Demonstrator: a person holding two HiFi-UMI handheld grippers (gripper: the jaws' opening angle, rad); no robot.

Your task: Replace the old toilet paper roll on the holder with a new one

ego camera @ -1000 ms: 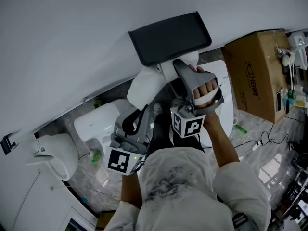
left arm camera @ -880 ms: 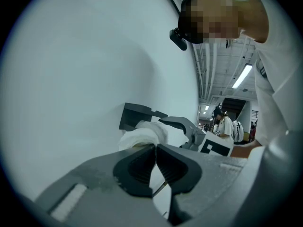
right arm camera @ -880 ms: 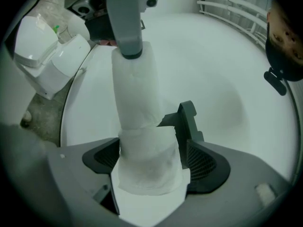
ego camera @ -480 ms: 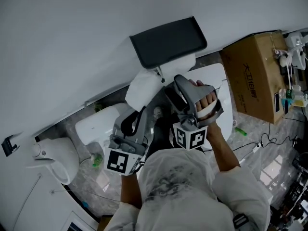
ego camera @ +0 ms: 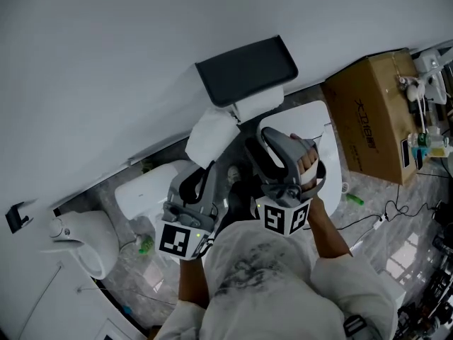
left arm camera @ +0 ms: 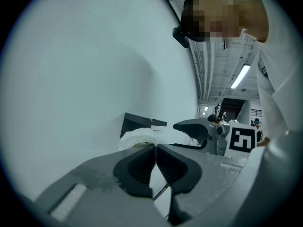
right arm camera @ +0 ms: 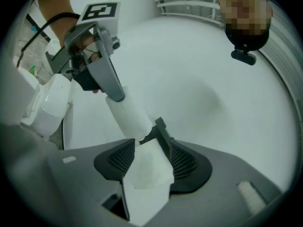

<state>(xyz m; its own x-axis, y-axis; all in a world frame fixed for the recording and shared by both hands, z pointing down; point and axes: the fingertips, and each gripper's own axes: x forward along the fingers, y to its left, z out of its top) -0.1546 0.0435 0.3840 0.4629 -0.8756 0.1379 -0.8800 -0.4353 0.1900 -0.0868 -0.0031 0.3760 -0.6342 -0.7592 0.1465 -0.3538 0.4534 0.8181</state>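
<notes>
**Head view and both tool views.** The left tool (left arm camera: 155, 145) has its jaws shut pad against pad, with nothing held between them. It points roughly level toward the white wall (ego camera: 141, 48).

The jaws of the right tool (right arm camera: 147, 142) have just been closing. White paper fills the gap between them and meets both pads, so this tool grips the toilet paper roll (ego camera: 259, 105). That roll sits directly beneath the black holder cover (ego camera: 246, 69), which juts out from the wall.

A second roll (ego camera: 211, 134) lies just beside the holder on its left, tilted. In the right tool's view it runs from the tip of the left tool toward the holder. No view shows whether the tip touches it.

In the head view the two tools are side by side in front of the person, their marker cubes nearest the camera. Below and to the left is a white toilet (ego camera: 145, 179) on a grey stone floor (ego camera: 368, 183). A cardboard box (ego camera: 371, 112) sits against the wall to the right of the holder.
</notes>
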